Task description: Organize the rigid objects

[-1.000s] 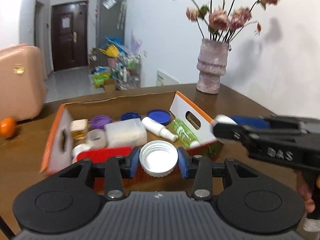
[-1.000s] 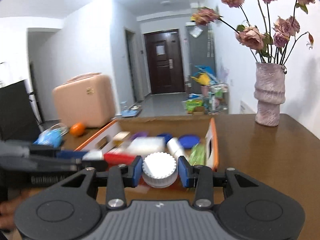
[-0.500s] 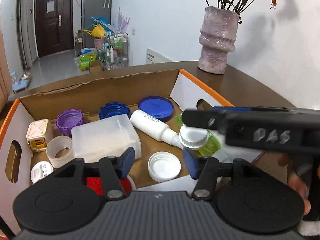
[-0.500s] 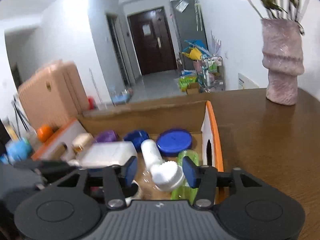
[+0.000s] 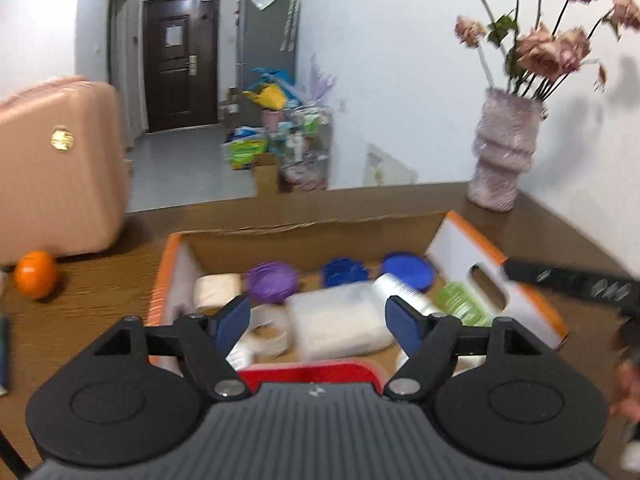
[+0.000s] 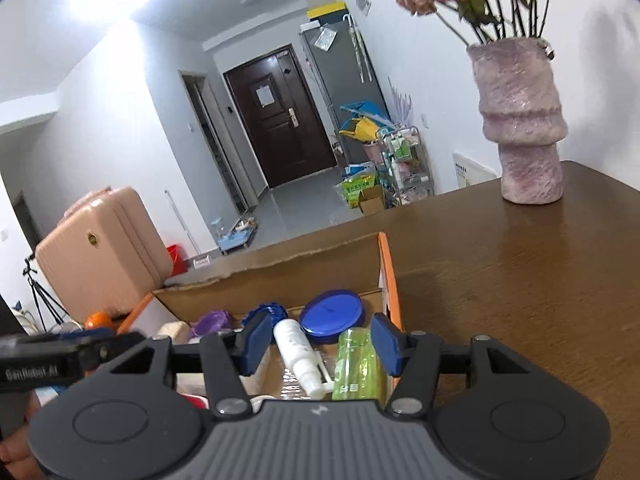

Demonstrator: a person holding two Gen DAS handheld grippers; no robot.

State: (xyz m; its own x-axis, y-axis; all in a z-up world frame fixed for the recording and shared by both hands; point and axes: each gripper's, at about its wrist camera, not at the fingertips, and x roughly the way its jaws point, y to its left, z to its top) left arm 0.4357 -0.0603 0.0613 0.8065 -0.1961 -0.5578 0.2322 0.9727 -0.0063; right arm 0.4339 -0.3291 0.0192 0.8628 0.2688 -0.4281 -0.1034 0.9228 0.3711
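Left wrist view shows the left gripper (image 5: 316, 320) empty over the near edge of the cardboard box (image 5: 304, 236); its jaws have just been opening and stand wide with nothing between them. Right wrist view shows the right gripper (image 6: 320, 342) also parted and empty, above the box's right end; its jaws opened earlier in the second and have since held.

Below and ahead of the right fingers lie a white bottle (image 6: 298, 350) and a green bottle (image 6: 356, 360), side by side, long axes running from the near edge toward the far wall, the white one's nozzle pointing near. Both sit close to the orange-rimmed right wall (image 6: 390, 280), so room on that side is tight. A blue lid (image 6: 331, 316) lies beyond them by the far right corner.

Under the left fingers a frosted white container (image 5: 336, 320) fills the middle, with a purple cap (image 5: 272, 280) beyond. Open table (image 6: 520, 300) spreads right of the box, bare up to the vase (image 6: 520, 120). Either hand can probably lift straight up and clear the walls.
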